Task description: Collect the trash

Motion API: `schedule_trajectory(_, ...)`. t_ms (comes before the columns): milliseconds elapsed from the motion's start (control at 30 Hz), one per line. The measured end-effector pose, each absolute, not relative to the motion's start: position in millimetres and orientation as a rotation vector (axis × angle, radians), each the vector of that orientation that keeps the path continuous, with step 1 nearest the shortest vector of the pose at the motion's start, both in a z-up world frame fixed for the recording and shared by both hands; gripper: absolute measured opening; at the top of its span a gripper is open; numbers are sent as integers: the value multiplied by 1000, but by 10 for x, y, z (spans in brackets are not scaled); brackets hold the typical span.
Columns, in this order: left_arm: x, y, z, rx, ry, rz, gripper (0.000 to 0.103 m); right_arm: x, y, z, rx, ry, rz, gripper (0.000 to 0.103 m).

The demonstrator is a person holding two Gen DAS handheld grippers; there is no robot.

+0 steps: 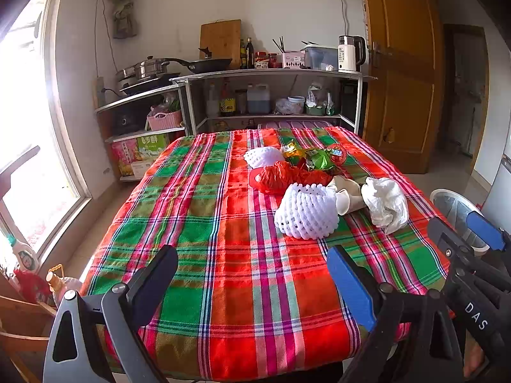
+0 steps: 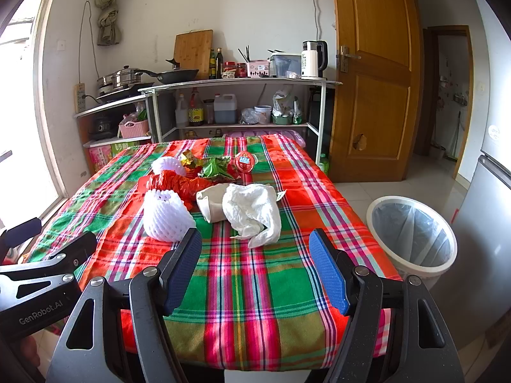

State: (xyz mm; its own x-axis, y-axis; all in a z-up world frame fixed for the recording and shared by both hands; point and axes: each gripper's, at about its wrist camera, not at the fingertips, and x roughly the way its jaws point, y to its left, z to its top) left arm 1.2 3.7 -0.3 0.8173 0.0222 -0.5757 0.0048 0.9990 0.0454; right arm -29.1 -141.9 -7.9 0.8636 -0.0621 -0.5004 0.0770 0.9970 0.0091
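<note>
plaid tablecloth (image 2: 242, 274) | wooden door (image 2: 373, 73) | kettle (image 2: 314, 59) on shelf (right end) | wok (image 2: 179, 75) | cutting board (image 2: 193, 49)

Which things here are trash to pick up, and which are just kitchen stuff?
For the job: white foam nets, crumpled white bag, red bag, paper cup, green wrappers, red jelly cup, lined bin.

Just there: wok, kettle, cutting board, steel pot, door.
</note>
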Motion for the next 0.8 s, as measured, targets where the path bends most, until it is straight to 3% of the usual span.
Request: schedule_trajectory(800, -13, 16, -16, 48, 613, 13, 95, -327, -1430, -51, 30, 523, -80, 70)
